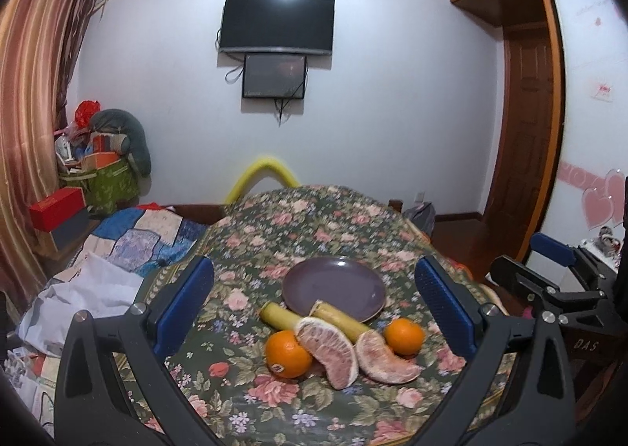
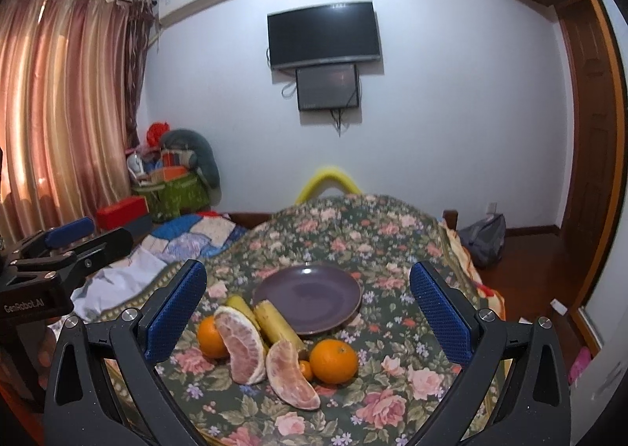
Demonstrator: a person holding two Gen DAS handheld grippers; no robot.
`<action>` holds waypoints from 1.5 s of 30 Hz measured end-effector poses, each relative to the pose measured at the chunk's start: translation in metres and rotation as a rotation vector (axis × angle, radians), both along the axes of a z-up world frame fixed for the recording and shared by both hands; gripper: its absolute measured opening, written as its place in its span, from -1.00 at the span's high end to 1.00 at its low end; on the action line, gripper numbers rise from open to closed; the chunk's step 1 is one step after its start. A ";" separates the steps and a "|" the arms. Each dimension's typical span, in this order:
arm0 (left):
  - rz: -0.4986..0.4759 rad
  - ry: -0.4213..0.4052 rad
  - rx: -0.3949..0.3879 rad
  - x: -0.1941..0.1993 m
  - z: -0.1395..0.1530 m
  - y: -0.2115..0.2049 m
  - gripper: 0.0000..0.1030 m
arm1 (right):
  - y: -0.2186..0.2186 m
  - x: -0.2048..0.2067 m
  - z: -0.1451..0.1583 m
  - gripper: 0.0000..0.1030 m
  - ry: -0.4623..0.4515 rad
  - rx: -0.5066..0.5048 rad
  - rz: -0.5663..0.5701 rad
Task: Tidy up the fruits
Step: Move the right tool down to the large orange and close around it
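Nearest, the left tool [image 1: 314, 304] and right tool [image 2: 308, 312] are held apart and empty above soft, easily bruised peeled pink pomelo wedges [image 2: 243, 348] lying on the floral-clothed bench [image 2: 392, 399] before the empty round purple plate [image 2: 310, 298], best pinched gently across their thick backs.

Both grippers: black frames, blue pads.
Left gripper [image 1: 314, 304] and right gripper [image 2: 308, 306] share black cut-out arms, silver screws [image 1: 138, 307], and textured blue fingers [image 2: 441, 312]. White "GenRobot.AI" lettering [image 2: 23, 306] marks the left body.
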State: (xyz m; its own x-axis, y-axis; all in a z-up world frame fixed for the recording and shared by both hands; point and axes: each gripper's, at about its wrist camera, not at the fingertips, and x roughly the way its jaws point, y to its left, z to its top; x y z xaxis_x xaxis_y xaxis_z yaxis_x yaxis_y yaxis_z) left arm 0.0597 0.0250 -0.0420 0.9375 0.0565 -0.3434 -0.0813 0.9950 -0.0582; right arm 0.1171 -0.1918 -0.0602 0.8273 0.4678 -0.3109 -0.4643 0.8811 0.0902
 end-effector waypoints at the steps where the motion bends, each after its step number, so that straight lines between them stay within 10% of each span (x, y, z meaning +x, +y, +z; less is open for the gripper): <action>1: -0.001 0.013 0.001 0.004 -0.004 0.001 -1.00 | 0.001 0.006 -0.004 -1.00 0.015 -0.006 0.005; 22: -0.016 0.310 -0.074 0.086 -0.109 0.040 -0.59 | 0.044 0.083 -0.090 -0.39 0.268 -0.150 0.148; 45: -0.049 0.457 -0.126 0.113 -0.165 0.039 -0.58 | 0.026 0.108 -0.141 -0.39 0.454 -0.181 0.106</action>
State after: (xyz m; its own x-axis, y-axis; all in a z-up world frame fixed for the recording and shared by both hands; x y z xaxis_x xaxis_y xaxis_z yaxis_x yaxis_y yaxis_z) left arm 0.1727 0.0637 -0.2073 0.6896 -0.0526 -0.7223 -0.0800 0.9857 -0.1481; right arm 0.2255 -0.1657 -0.2007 0.5406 0.4473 -0.7125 -0.5014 0.8514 0.1541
